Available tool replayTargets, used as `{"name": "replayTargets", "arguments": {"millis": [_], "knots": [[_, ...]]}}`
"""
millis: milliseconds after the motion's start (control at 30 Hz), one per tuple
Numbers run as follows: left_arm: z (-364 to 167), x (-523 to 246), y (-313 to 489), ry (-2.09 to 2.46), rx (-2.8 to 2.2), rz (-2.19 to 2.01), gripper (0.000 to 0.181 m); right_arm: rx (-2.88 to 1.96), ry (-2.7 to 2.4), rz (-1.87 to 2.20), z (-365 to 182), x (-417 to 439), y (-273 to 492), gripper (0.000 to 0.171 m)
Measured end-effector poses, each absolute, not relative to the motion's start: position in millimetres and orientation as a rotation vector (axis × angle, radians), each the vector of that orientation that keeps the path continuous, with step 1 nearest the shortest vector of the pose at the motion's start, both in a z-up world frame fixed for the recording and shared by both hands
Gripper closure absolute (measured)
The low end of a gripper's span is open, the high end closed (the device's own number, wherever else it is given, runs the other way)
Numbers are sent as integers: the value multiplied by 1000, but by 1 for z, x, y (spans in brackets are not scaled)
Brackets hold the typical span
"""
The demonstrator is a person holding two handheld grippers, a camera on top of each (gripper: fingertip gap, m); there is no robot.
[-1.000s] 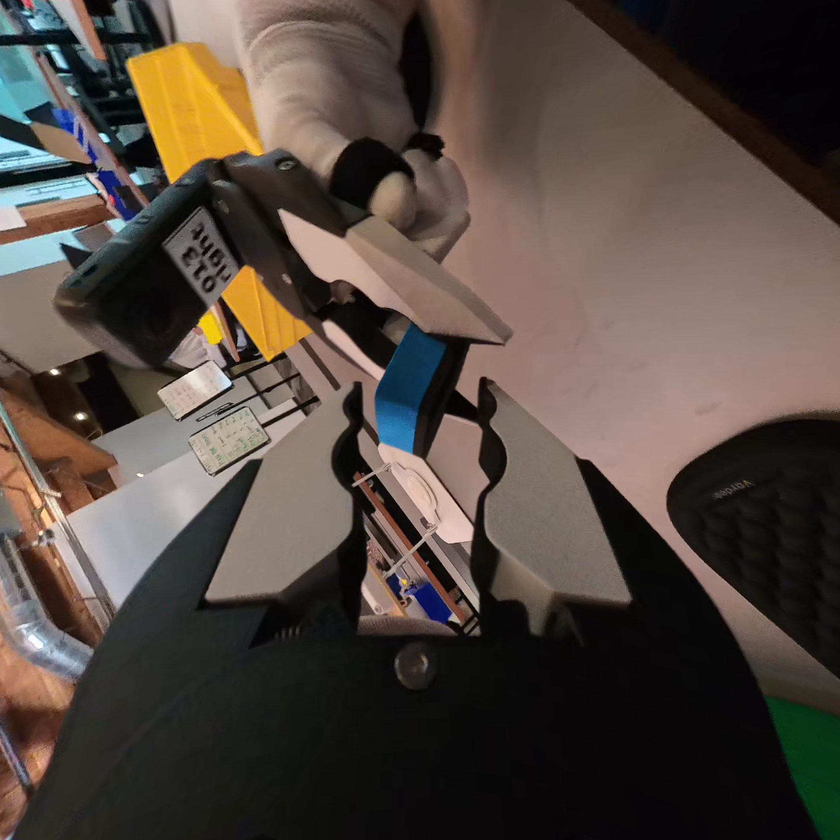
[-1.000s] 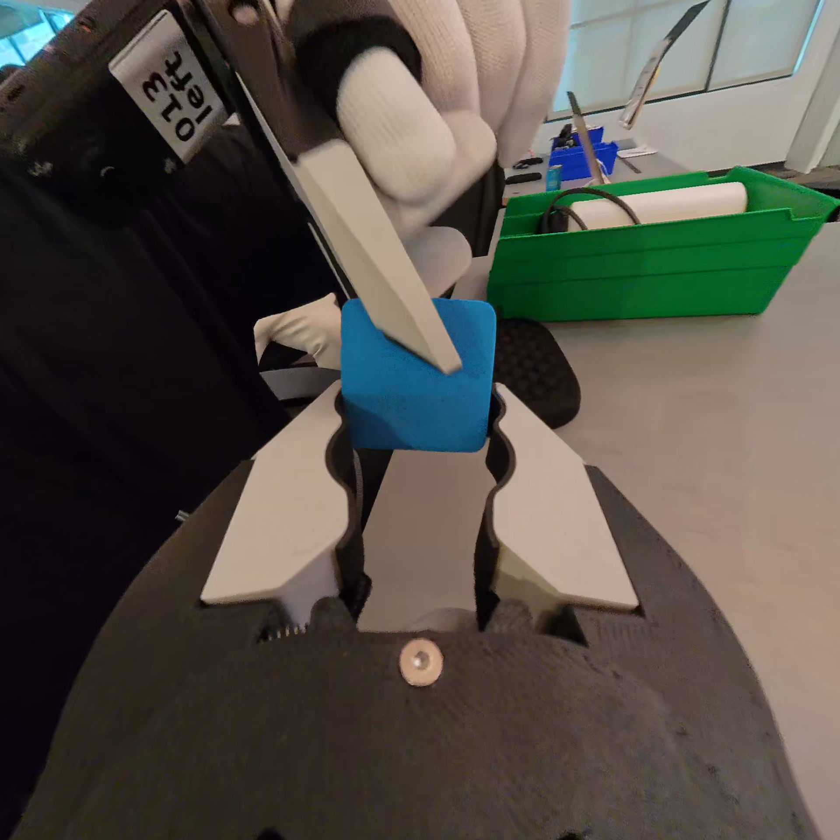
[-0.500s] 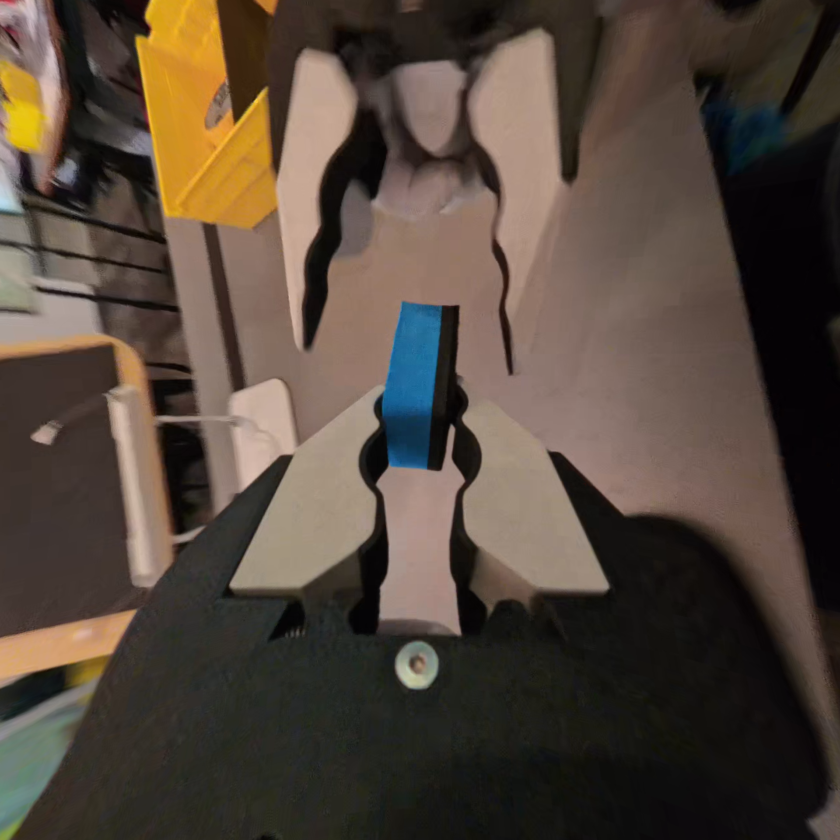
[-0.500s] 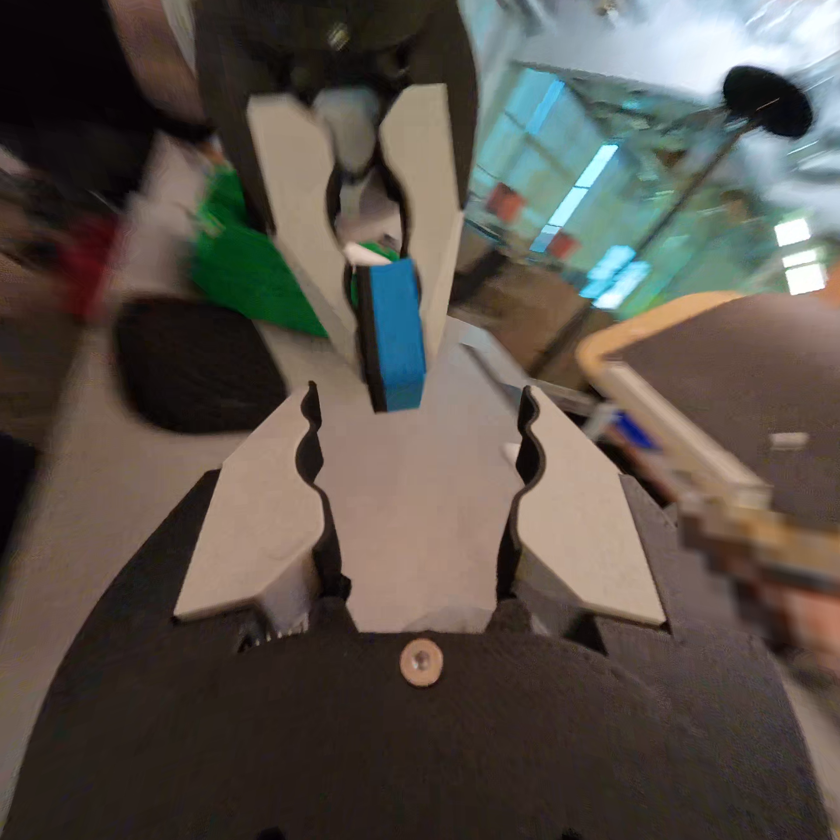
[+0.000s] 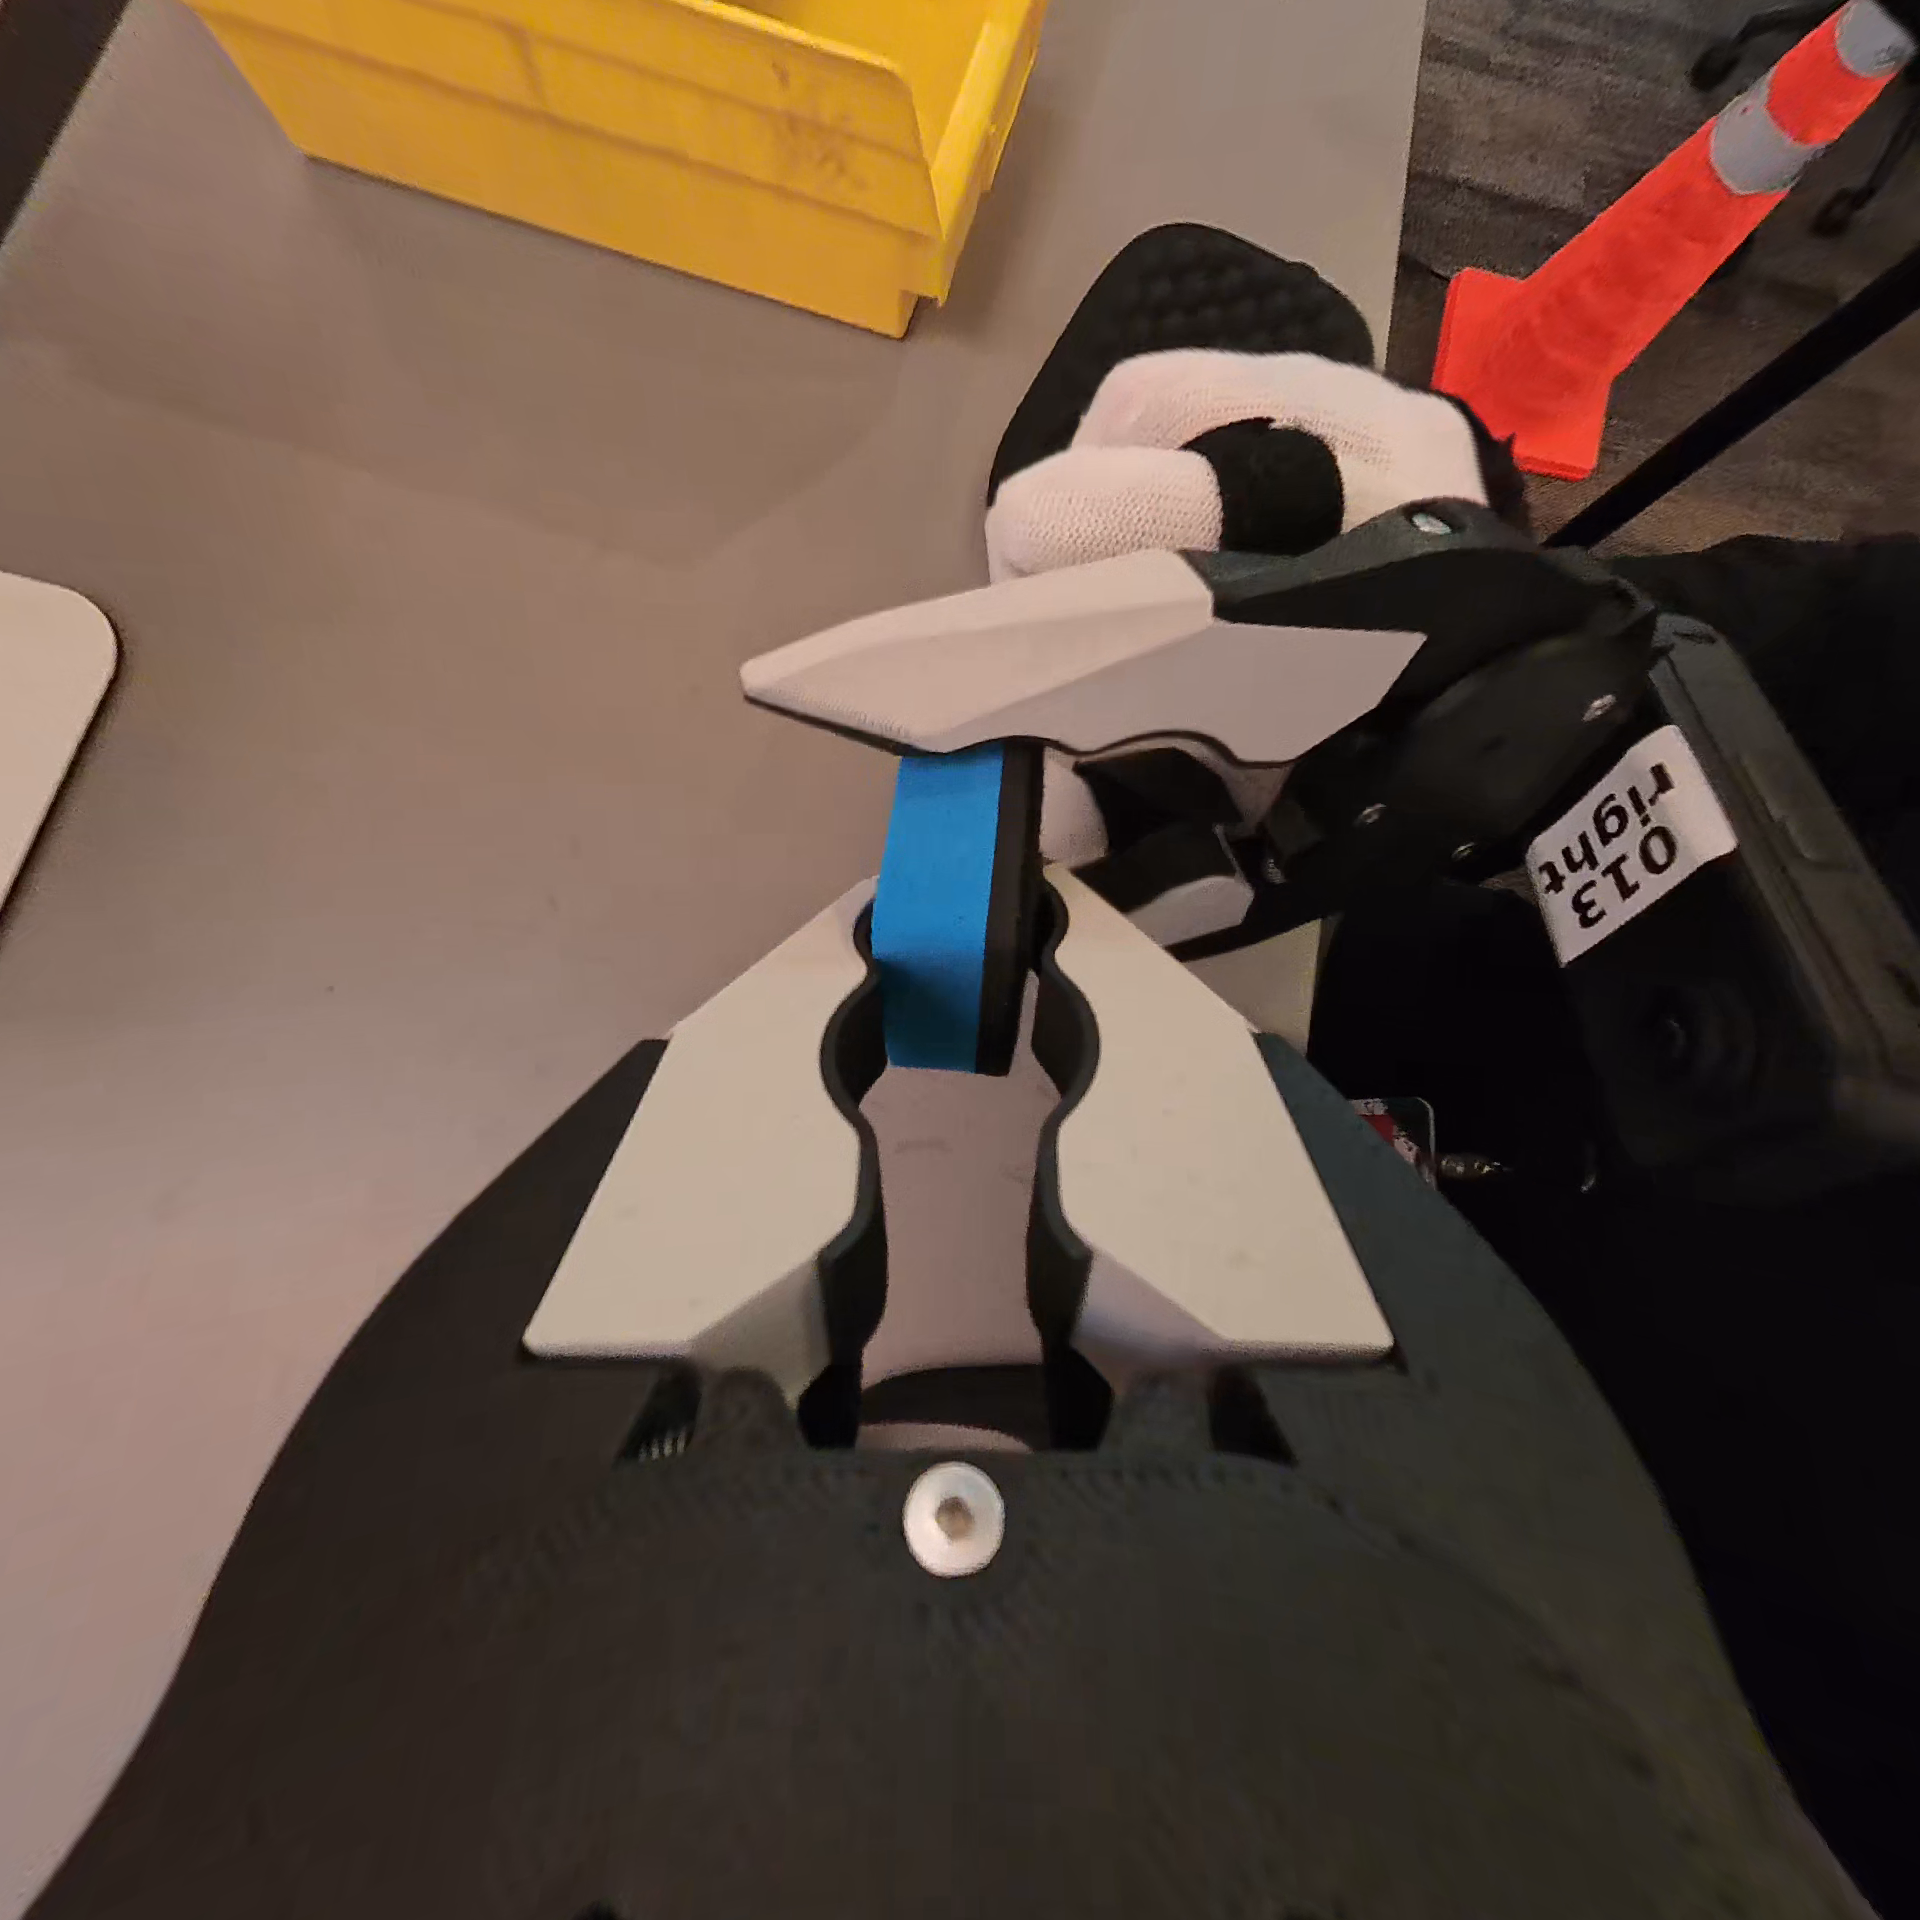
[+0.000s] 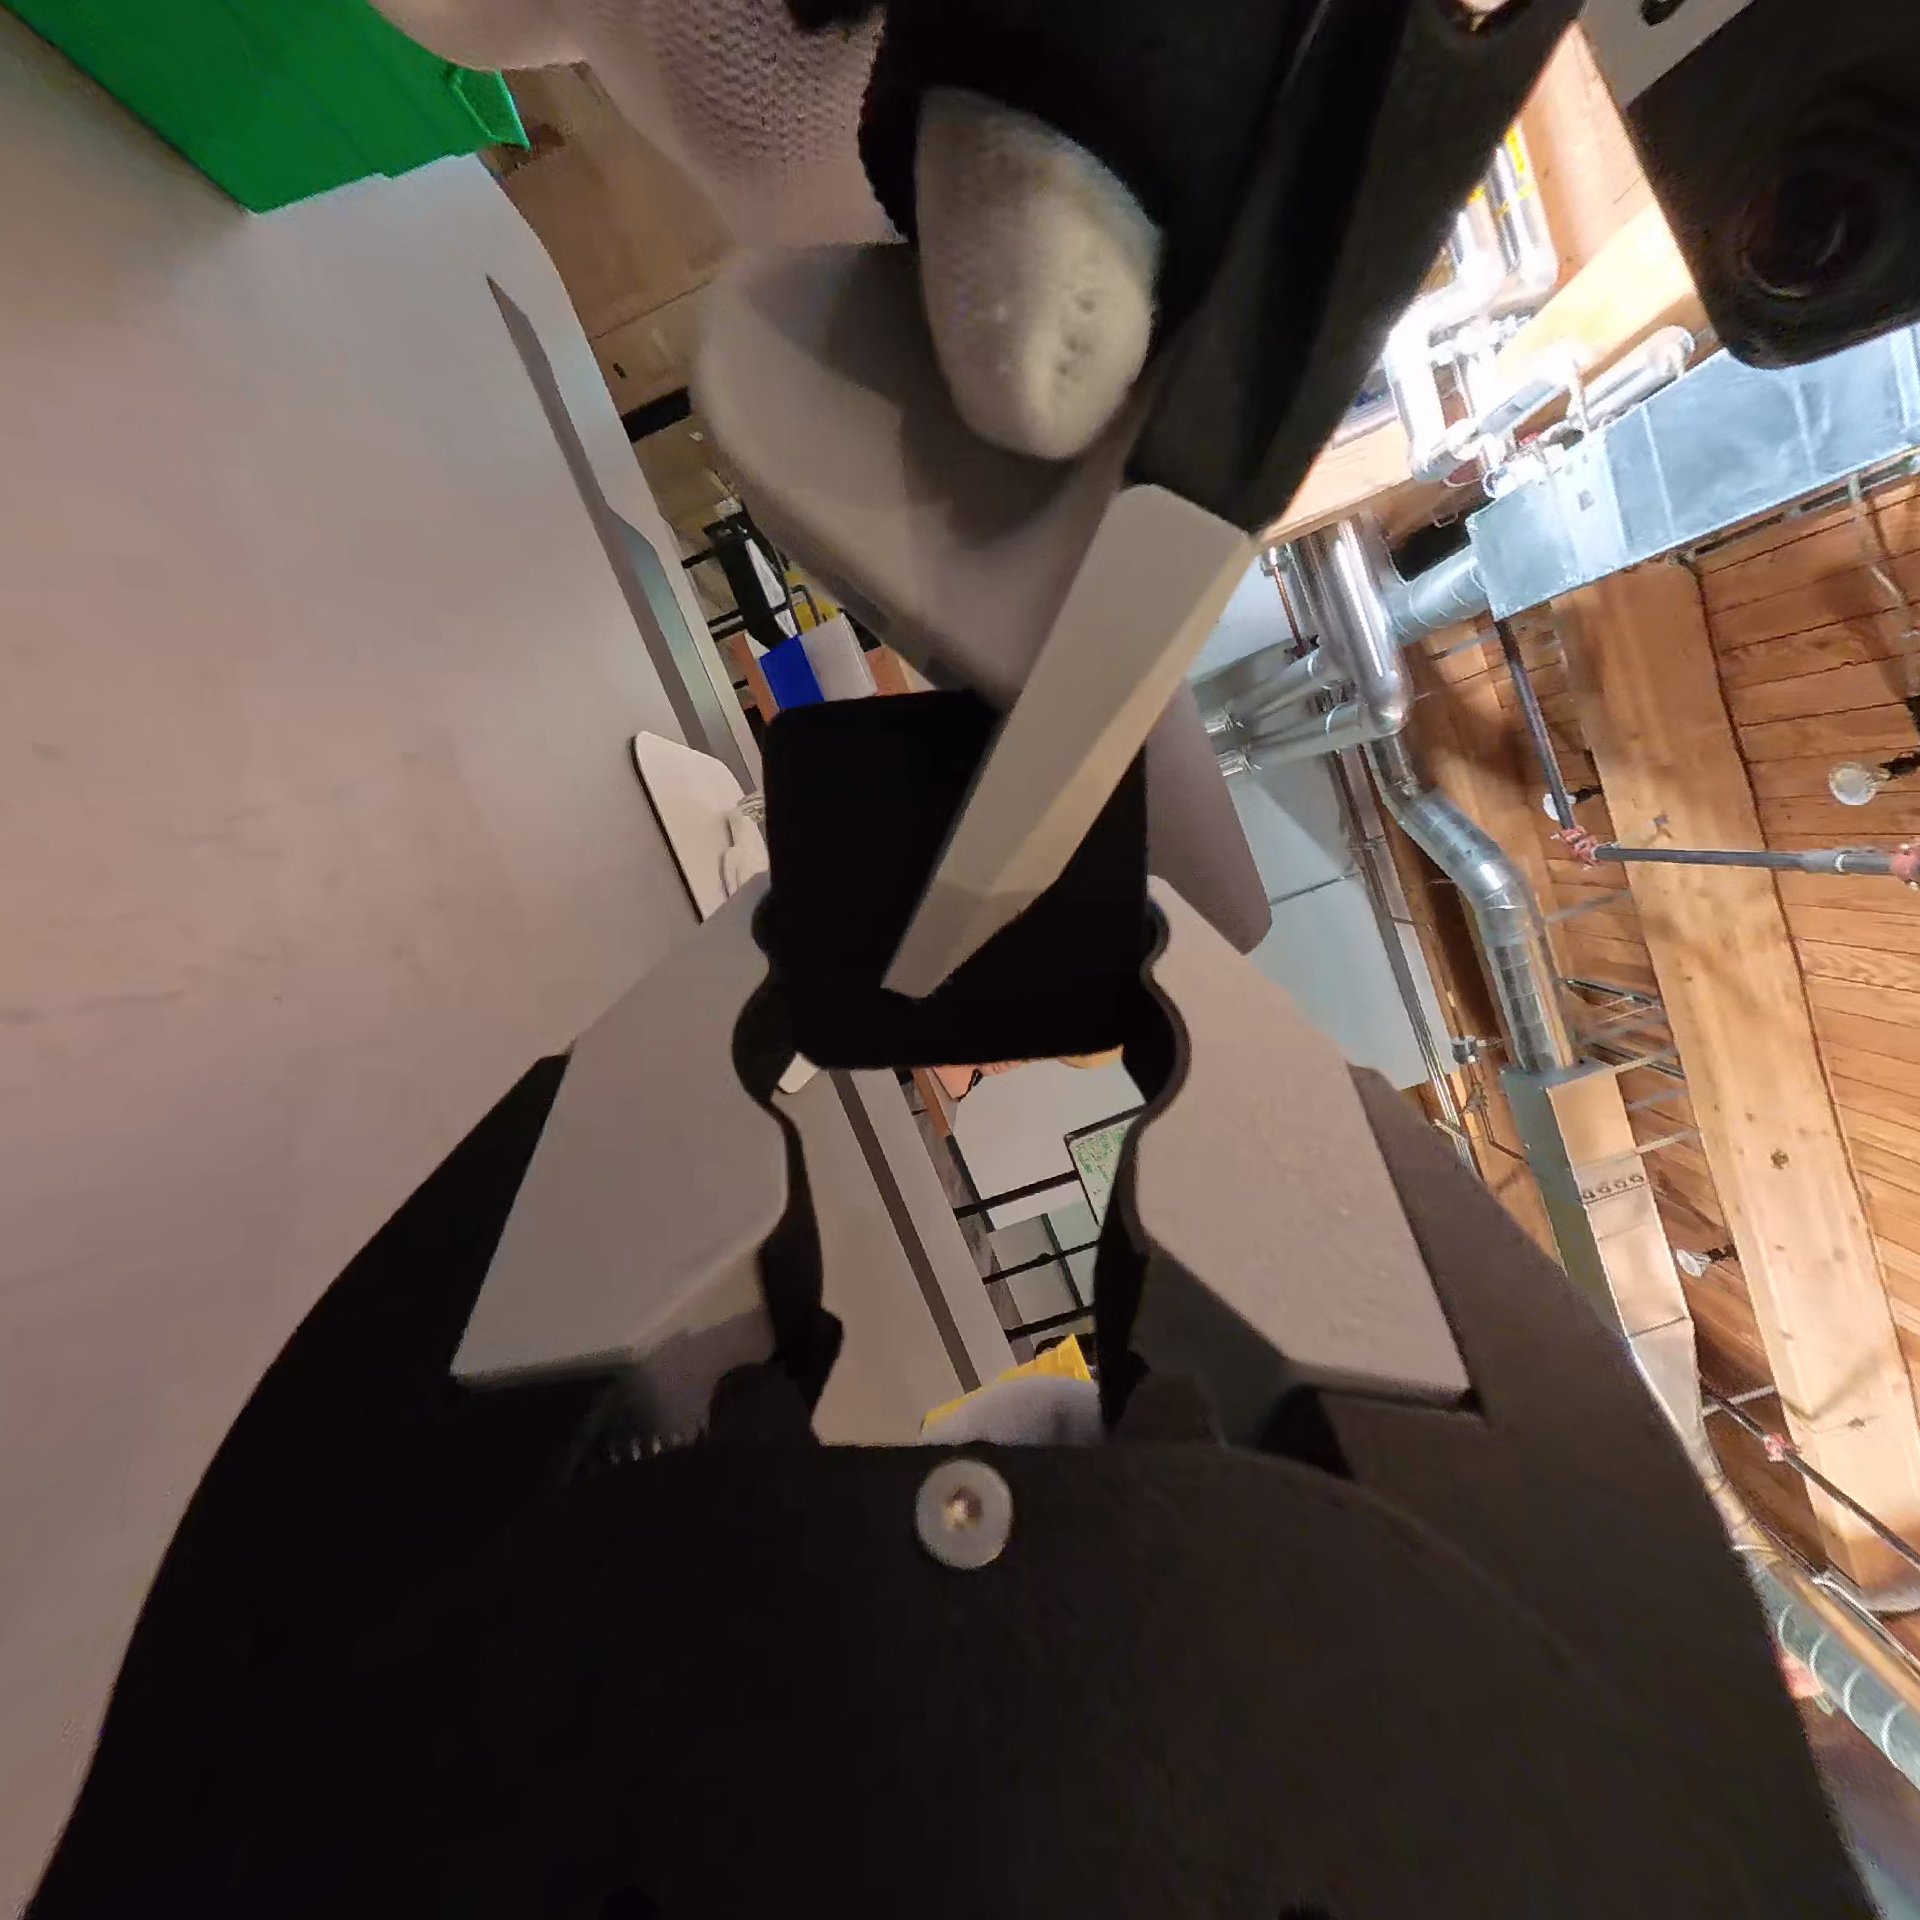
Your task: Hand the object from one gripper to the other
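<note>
my left claw (image 5: 951, 935) is pinched almost closed on the flat blue-and-black pad (image 5: 940, 914), its two pale fingertips pressed against the blue face and the black back. my right claw (image 6: 956, 935) stands wider, with the same pad (image 6: 862, 883) between its fingertips, edge to edge; the fingers look to be touching both side edges, so both claws seem to grip it together, up off the grey table (image 5: 364, 623). the right claw's upper finger (image 5: 1039, 665) lies across the pad's top in the left view, and the gloved hand (image 5: 1195, 468) behind it hides part of a black mesh pad (image 5: 1195, 291). beyond the pad, a yellow bin (image 5: 644, 114) sits on the table; i cannot see its contents. right of the pad, off the table, an orange cone (image 5: 1621, 260) stands on the floor. a green bin (image 6: 260, 94) shows at the right view's corner, its inside hidden.
</note>
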State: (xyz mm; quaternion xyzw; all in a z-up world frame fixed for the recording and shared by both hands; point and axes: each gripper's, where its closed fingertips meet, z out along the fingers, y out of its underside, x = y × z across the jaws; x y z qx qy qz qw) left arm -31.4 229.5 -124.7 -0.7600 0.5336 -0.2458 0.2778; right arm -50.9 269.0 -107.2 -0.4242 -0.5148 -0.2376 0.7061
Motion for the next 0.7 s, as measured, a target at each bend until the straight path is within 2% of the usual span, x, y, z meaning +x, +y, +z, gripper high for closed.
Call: {"name": "replayTargets", "arguments": {"millis": [167, 267, 333, 433, 533, 633, 700], "knots": [[-120, -27, 231, 1425, -1970, -676, 158, -1006, -1127, -376, -108, -51, 269, 114], [-102, -28, 239, 1487, -1737, -445, 137, -1101, -1090, -138, -110, -50, 269, 114], [-84, -29, 242, 1553, -1504, -216, 131, -1171, -1056, 116, -110, -52, 266, 114], [-74, -29, 229, 1701, -1200, 46, 129, -1261, -1096, 548, -117, -60, 250, 114], [-69, -24, 218, 1785, -989, 192, 131, -1224, -1100, 764, -114, -63, 238, 114], [-68, -21, 210, 1847, -913, 231, 119, -1227, -1056, 879, -112, -63, 236, 115], [-61, -22, 209, 1833, -884, 237, 118, -1218, -979, 967, -104, -58, 240, 115]]}}
